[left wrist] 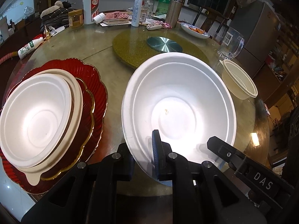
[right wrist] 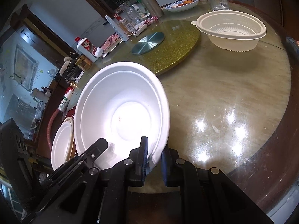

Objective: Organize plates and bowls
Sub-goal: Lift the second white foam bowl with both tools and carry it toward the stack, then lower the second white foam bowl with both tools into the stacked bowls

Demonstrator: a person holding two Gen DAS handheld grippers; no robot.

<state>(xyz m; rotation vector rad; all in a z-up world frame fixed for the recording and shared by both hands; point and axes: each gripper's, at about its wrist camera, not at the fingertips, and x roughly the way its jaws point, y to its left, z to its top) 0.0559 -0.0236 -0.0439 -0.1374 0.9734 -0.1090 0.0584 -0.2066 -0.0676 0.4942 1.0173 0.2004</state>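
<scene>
A large white bowl point(left wrist: 177, 100) is held tilted above the table by both grippers. My left gripper point(left wrist: 143, 160) is shut on its near left rim, one blue pad inside the bowl. My right gripper point(right wrist: 154, 158) is shut on the bowl's point(right wrist: 121, 112) near right rim. To the left, a white bowl point(left wrist: 37, 119) sits nested in a beige bowl on stacked red plates point(left wrist: 97, 85). A cream plastic bowl point(left wrist: 241, 80) stands on the table at the right; it also shows in the right wrist view point(right wrist: 231, 31).
A round glass-topped table point(right wrist: 233, 93) carries a gold turntable point(left wrist: 134, 46) with a metal disc point(left wrist: 164, 43). Bottles, a thermos, a glass mug point(left wrist: 230, 43) and a plate of food point(left wrist: 194, 30) stand along the far side. A milk bottle point(left wrist: 29, 47) lies at the left.
</scene>
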